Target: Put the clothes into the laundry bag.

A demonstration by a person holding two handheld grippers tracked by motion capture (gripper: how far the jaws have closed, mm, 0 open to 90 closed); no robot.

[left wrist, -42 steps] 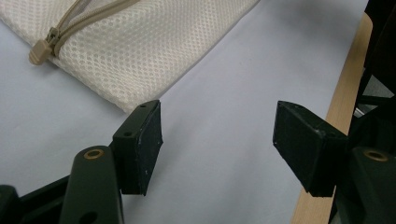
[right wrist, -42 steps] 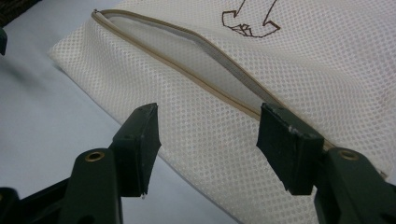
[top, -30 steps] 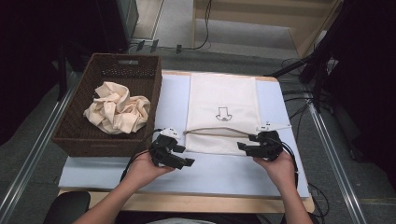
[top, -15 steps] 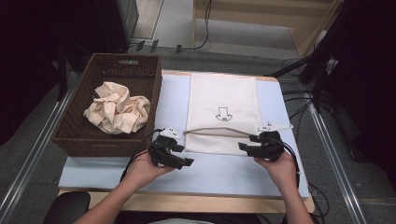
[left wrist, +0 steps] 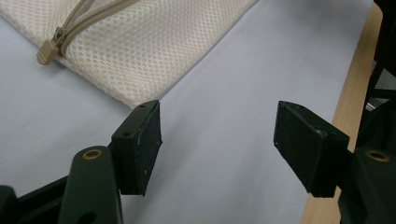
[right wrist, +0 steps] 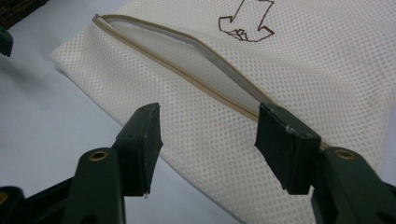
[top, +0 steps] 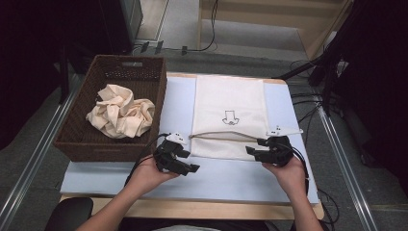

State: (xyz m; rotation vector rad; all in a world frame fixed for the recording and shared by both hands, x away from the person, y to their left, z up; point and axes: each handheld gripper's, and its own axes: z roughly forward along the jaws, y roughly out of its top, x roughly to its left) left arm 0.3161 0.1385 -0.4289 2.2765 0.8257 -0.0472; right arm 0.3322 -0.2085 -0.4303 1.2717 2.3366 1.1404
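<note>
A cream mesh laundry bag (top: 230, 110) lies flat on the table, with a small line drawing on it and its zipper (right wrist: 196, 72) partly open near the front edge. The zipper pull (left wrist: 46, 50) rests at the bag's left end. My left gripper (top: 179, 158) is open just off the bag's front left corner, over the bare mat (left wrist: 219, 121). My right gripper (top: 257, 153) is open at the bag's front right, its jaws spread over the mesh (right wrist: 205, 140) below the zipper. Neither holds anything.
A brown wicker basket (top: 72, 139) at the left holds a crumpled cream cloth (top: 122, 111). The light blue mat (top: 231, 178) covers the wooden table, whose front edge (top: 202, 209) lies close to the hands. Cables (top: 308, 94) run along the right side.
The right gripper has shifted slightly left along the bag's front edge. The left gripper and the bag have hardly moved.
</note>
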